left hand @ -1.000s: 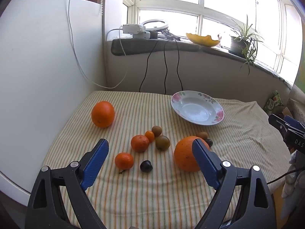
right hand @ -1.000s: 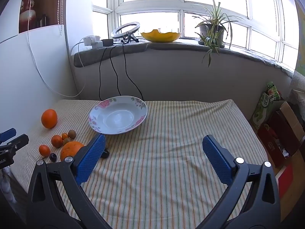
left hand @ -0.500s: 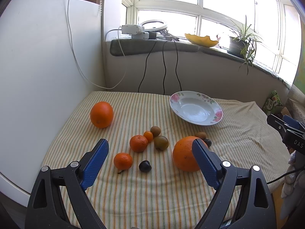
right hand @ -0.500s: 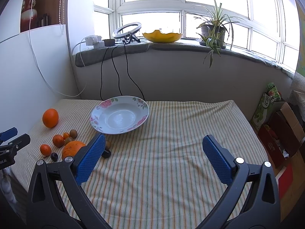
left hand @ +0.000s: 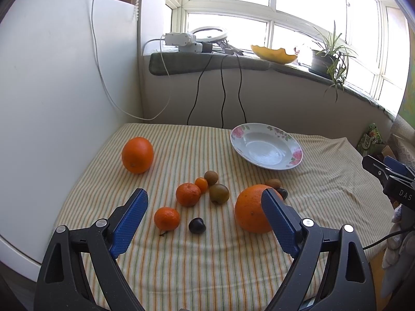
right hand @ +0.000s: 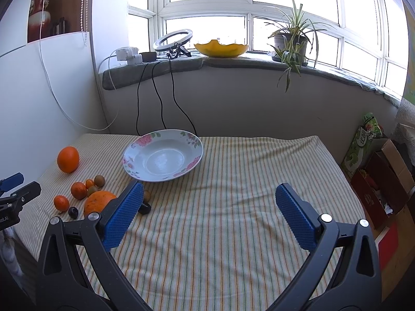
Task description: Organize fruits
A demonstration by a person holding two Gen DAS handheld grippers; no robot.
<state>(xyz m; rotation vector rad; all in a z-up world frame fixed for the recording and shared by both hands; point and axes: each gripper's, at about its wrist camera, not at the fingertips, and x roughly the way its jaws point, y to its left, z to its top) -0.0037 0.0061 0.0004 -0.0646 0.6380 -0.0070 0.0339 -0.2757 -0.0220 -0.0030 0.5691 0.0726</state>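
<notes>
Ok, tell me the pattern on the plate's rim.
Pink flowers with green leaves on the white plate, which is empty; clearest in the right wrist view.

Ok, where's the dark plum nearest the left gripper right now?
In the left wrist view, the small dark round plum lies on the striped cloth between the small orange mandarin and the large orange.

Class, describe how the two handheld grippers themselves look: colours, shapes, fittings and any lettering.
Both the left gripper and the right gripper have black, clamp-like plastic arms with triangular cut-outs and silver rivets. Each finger ends in a blue pad with a fine dimpled texture. In the left view, white letters "DAS" show on the right gripper's black side. No sleeves are visible.
</notes>
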